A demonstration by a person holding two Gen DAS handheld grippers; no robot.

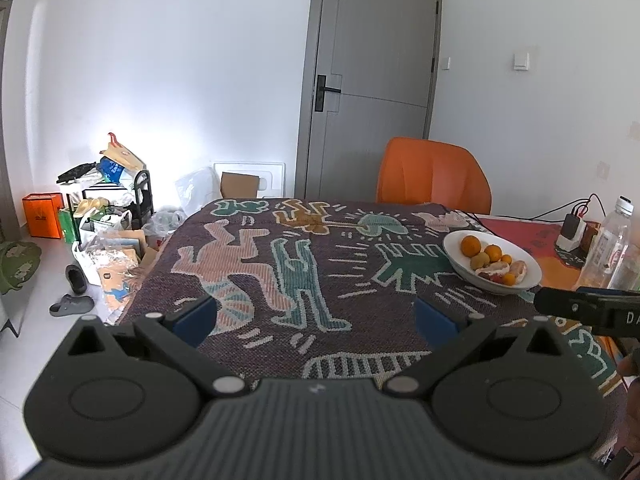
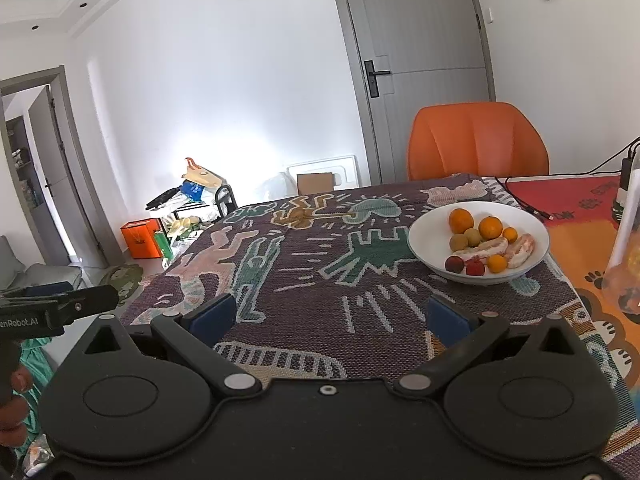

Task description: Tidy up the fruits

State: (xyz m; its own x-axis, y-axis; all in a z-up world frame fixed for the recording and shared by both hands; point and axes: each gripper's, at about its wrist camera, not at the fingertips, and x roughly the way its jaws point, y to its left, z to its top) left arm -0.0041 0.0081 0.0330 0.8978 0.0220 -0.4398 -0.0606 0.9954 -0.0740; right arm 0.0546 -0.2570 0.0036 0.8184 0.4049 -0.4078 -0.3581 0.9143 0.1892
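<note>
A white bowl (image 2: 432, 224) (image 1: 454, 248) stands on the patterned cloth at the right. It holds oranges (image 2: 461, 220) (image 1: 469, 245), green-brown round fruits (image 2: 459, 242), peeled pomelo segments (image 2: 486, 248) (image 1: 496, 269) and small red fruits (image 2: 475, 268). My left gripper (image 1: 316, 316) hovers open over the cloth, left of the bowl and nearer than it, nothing between its blue pads. My right gripper (image 2: 328, 316) is open too, in front of the bowl and to its left, holding nothing.
An orange chair (image 2: 478, 142) stands behind the table by a grey door (image 2: 420, 60). A clear plastic bottle (image 1: 608, 244) and a charger with cables (image 1: 572, 224) sit at the table's right. Bags, boxes and slippers (image 1: 72, 304) clutter the floor on the left.
</note>
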